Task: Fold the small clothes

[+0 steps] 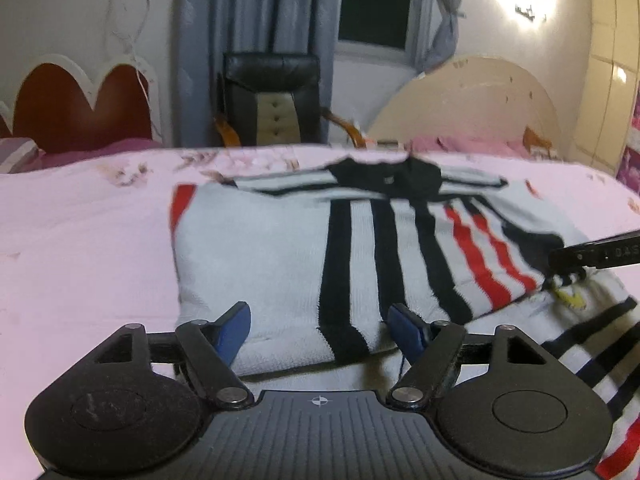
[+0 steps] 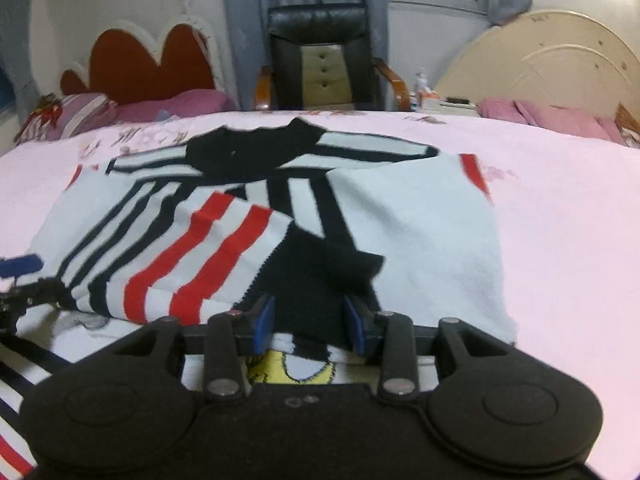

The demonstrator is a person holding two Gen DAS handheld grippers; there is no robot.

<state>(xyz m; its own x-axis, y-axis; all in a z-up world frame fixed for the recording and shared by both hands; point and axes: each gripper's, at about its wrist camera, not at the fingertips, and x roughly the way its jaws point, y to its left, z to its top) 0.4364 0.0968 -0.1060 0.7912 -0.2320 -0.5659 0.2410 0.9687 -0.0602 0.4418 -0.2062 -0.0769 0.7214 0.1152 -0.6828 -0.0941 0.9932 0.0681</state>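
Observation:
A white knit sweater (image 1: 260,248) with black and red stripes lies flat on the pink bed sheet (image 1: 80,240), its black collar at the far side. In the right wrist view one sleeve (image 2: 208,256) is folded across the sweater (image 2: 420,232), and its black cuff (image 2: 312,280) points toward me. My left gripper (image 1: 320,332) is open, its blue pads wide apart on either side of the sweater's near edge. My right gripper (image 2: 310,326) is partly open. The black cuff lies between its pads, and I see no pinch. A black finger (image 1: 592,256) of the right gripper reaches in from the right edge.
Another striped garment (image 1: 592,352) lies under the sweater's near corner, with a yellow print (image 2: 292,368) showing. Past the bed stand a black office chair (image 2: 320,60), a red scalloped headboard (image 2: 152,60) and a cream headboard (image 2: 552,64). Pink pillows (image 2: 540,116) lie at the back.

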